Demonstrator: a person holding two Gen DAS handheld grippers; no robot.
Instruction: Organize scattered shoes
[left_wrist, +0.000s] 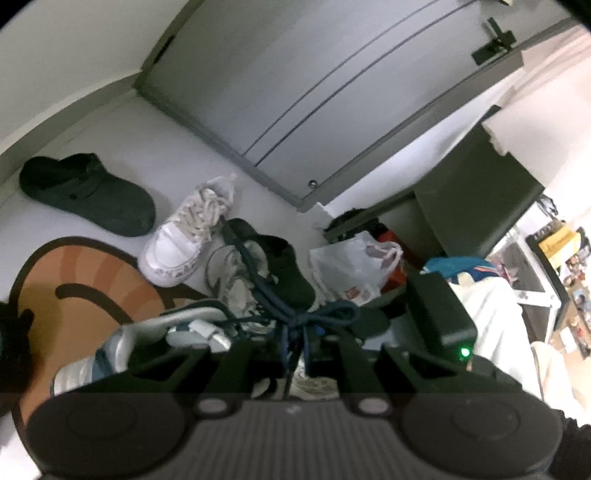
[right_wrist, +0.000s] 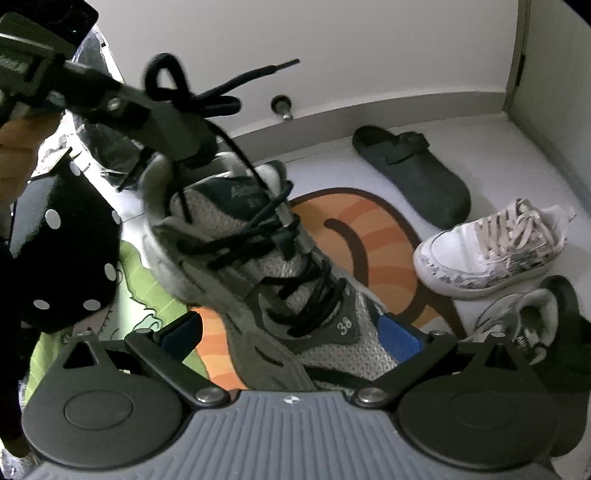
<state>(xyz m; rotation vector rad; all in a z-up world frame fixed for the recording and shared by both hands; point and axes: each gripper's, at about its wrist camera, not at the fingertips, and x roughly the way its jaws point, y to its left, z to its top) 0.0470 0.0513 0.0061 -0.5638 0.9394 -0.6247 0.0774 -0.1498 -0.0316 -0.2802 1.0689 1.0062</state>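
— One sneaker (right_wrist: 280, 280) is in hand. The others lie loose: a clog (right_wrist: 410, 173) by the wall, a white sneaker (right_wrist: 491, 247) at the mat's (right_wrist: 388, 236) edge, and a grey mate (right_wrist: 517, 325) just beside the white one.

— How do we find the tools?

— The left gripper (right_wrist: 184, 144) reaches in at the sneaker's collar. Its jaws look closed there, with the laces (right_wrist: 192, 92) looped over them. In its own view, the lace knot (left_wrist: 295, 321) sits right at the fingers. The right gripper (right_wrist: 291, 336) stands apart. Its blue pads (right_wrist: 400, 338) flank the forefoot. One is at the shoe's side, the other is clear of it.

— And where does the sneaker sit?

— We see it over the mat, toe towards the right gripper and heel towards the left. We cannot tell whether its sole rests on anything.

— Which step do we judge this to be?

— We judge that this shoe is being carried or positioned. The next move calls for a steady grip at the collar. It also needs a spot beside the mate, with toes aligned. Slack laces could snag.
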